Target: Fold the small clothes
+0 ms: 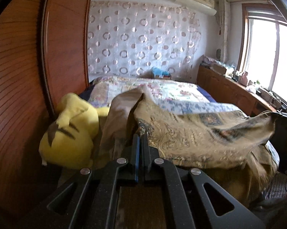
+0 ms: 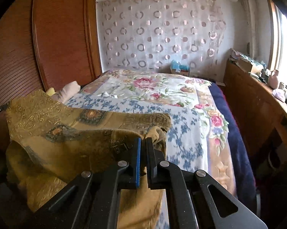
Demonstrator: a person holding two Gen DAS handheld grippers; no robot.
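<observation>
A tan garment with gold and dark blue patterns (image 1: 191, 133) hangs stretched between my two grippers above the near end of the bed. My left gripper (image 1: 140, 136) is shut on one corner of it in the left wrist view. My right gripper (image 2: 143, 140) is shut on the opposite corner of the garment (image 2: 71, 133) in the right wrist view. The cloth sags between them and its lower part drapes over the bed's edge. Part of the right gripper (image 1: 284, 118) shows at the far right of the left wrist view.
The bed (image 2: 153, 95) carries a floral and blue-patterned cover. A yellow plush toy (image 1: 67, 133) lies at the bed's left against the wooden wardrobe (image 1: 19, 95). A wooden sideboard (image 2: 254, 99) with clutter runs along the right under the window. A small box (image 2: 178, 68) sits at the bedhead.
</observation>
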